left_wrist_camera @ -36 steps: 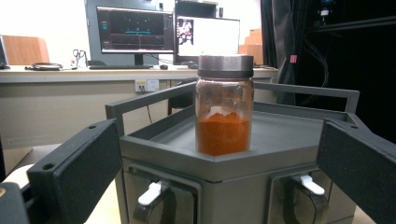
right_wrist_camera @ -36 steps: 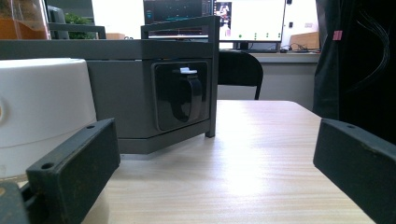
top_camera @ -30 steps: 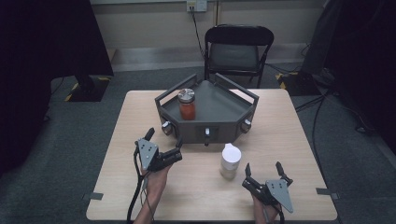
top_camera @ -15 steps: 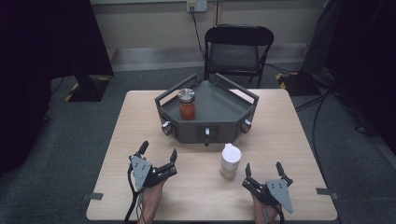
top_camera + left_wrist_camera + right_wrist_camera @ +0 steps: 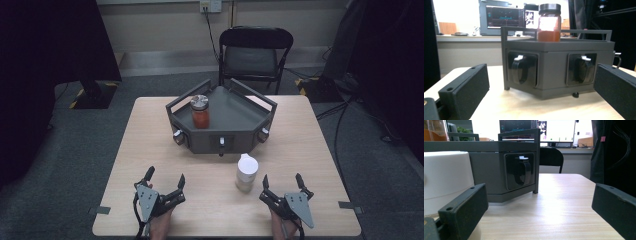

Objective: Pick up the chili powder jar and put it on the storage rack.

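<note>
The left gripper (image 5: 165, 180) rests low over the near left part of the desk (image 5: 145, 150), its jaws spread wide with nothing between them. In the left gripper view the two black jaws frame bare wood, and beyond them stands the dark grey angular tray (image 5: 559, 65) with two recessed black knobs (image 5: 520, 68) on its facing walls. A glass jar (image 5: 549, 22) with red-orange contents and a dark lid stands upright on top of the tray's floor, toward its left side in the high view.

The right gripper (image 5: 281, 182) lies near the near right edge of the desk, its jaws likewise spread apart and empty. A white-capped bottle (image 5: 246, 172) stands upright on the desk just beside this gripper's left jaw, between the gripper and the tray's front wall; in the right gripper view its white cap (image 5: 446, 177) looms close behind the left jaw, though whether they touch cannot be told.

Behind the desk stands a black folding chair (image 5: 256, 52), and a cable (image 5: 212, 30) runs down from a wall outlet (image 5: 210, 5). Monitors (image 5: 501, 17) glow in the background of both gripper views.
</note>
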A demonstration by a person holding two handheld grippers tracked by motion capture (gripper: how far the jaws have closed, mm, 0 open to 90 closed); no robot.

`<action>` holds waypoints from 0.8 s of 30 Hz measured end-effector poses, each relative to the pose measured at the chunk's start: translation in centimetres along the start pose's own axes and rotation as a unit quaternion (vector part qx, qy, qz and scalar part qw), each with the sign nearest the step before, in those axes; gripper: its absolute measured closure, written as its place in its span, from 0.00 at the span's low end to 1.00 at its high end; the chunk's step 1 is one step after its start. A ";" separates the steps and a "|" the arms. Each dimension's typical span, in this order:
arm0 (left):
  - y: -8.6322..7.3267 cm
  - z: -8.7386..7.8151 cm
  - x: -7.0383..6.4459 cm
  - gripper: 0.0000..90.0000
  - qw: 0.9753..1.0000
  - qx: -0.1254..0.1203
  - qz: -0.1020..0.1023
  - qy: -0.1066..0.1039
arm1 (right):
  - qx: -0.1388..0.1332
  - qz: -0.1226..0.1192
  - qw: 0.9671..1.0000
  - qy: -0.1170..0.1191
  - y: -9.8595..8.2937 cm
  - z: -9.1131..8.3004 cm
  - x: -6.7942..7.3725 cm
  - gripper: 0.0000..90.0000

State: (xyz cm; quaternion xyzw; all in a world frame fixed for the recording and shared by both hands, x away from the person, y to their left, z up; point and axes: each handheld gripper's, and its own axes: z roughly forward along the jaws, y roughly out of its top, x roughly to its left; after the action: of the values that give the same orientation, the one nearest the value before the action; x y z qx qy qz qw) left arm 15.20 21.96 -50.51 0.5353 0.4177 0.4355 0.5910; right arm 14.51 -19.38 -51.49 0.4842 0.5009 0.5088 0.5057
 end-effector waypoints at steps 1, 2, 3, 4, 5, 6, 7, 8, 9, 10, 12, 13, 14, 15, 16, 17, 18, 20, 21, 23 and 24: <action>-0.3 -0.1 -0.1 0.00 1.000 0.002 0.004 0.002 | 0.000 0.000 1.000 0.000 0.0 0.0 0.0 0.00; -0.7 -0.3 -0.1 0.00 1.000 0.000 0.005 0.005 | 0.000 0.000 1.000 0.000 0.0 0.0 0.0 0.00; -0.7 -0.3 0.0 0.00 1.000 0.004 0.006 0.005 | 0.000 0.000 1.000 0.000 0.0 0.0 0.0 0.00; -0.8 -0.3 0.0 0.00 1.000 0.007 0.005 0.006 | 0.000 0.000 1.000 0.000 0.0 0.0 0.0 0.00; -0.9 -0.3 0.0 0.00 1.000 0.007 0.005 0.007 | 0.000 0.000 1.000 0.000 0.0 0.0 0.0 0.00; -1.0 -0.4 0.0 0.00 1.000 0.007 0.005 0.007 | 0.000 0.000 1.000 0.000 0.0 0.0 0.0 0.00; -1.1 -0.4 0.1 0.00 1.000 0.008 0.007 0.007 | 0.000 0.000 1.000 0.000 0.0 0.0 0.0 0.00; -1.2 -0.5 0.0 0.00 1.000 0.009 0.010 0.009 | 0.000 0.000 1.000 0.000 0.0 0.0 0.0 0.00; -1.3 -0.5 0.0 0.00 1.000 0.009 0.012 0.011 | 0.000 0.000 1.000 0.000 0.0 0.0 0.0 0.00; -1.4 -0.5 0.0 0.00 1.000 0.010 0.010 0.012 | 0.000 0.000 1.000 0.000 0.0 0.0 0.0 0.00; -1.6 -0.5 0.1 0.00 1.000 0.014 0.007 0.014 | 0.000 0.000 1.000 0.000 0.0 0.0 0.0 0.00; -1.6 -0.5 0.0 0.00 1.000 0.015 0.008 0.015 | 0.000 0.000 1.000 0.000 0.0 0.0 0.0 0.00; -1.7 -0.5 0.1 0.00 1.000 0.014 0.010 0.015 | 0.000 0.000 1.000 0.000 0.0 0.0 0.0 0.00; -1.6 -0.5 0.1 0.00 1.000 0.014 0.012 0.014 | 0.000 0.000 1.000 0.000 0.0 0.0 0.0 0.00; -1.5 -0.5 0.1 0.00 1.000 0.018 0.013 0.013 | 0.000 0.000 1.000 0.000 0.0 0.0 0.0 0.00; -1.4 -0.4 0.1 0.00 1.000 0.022 0.012 0.015 | 0.000 0.000 1.000 0.000 0.0 0.0 0.0 0.00; -1.3 -0.3 0.2 0.00 0.999 0.026 0.010 0.016 | 0.000 0.000 1.000 0.000 0.0 0.0 0.0 0.00; -1.3 -0.3 0.0 0.00 0.999 0.027 0.010 0.020 | 0.000 0.000 1.000 0.000 0.0 0.0 0.0 0.00; -1.3 -0.3 -0.1 0.00 0.999 0.027 0.010 0.024 | 0.000 0.000 1.000 0.000 0.0 0.0 0.0 0.00; -1.2 -0.3 -0.2 0.00 0.999 0.027 0.009 0.031 | 0.000 0.000 1.000 0.000 0.0 0.0 0.0 0.00; -1.2 -0.3 -0.3 0.00 0.999 0.027 0.009 0.035 | 0.000 0.000 1.000 0.000 0.0 0.0 0.0 0.00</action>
State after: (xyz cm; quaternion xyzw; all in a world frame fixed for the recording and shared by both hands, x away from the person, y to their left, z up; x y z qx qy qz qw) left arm 14.96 21.71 -51.75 0.5395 0.4450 0.4478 0.5572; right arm 14.51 -19.39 -51.49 0.4841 0.5010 0.5090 0.5055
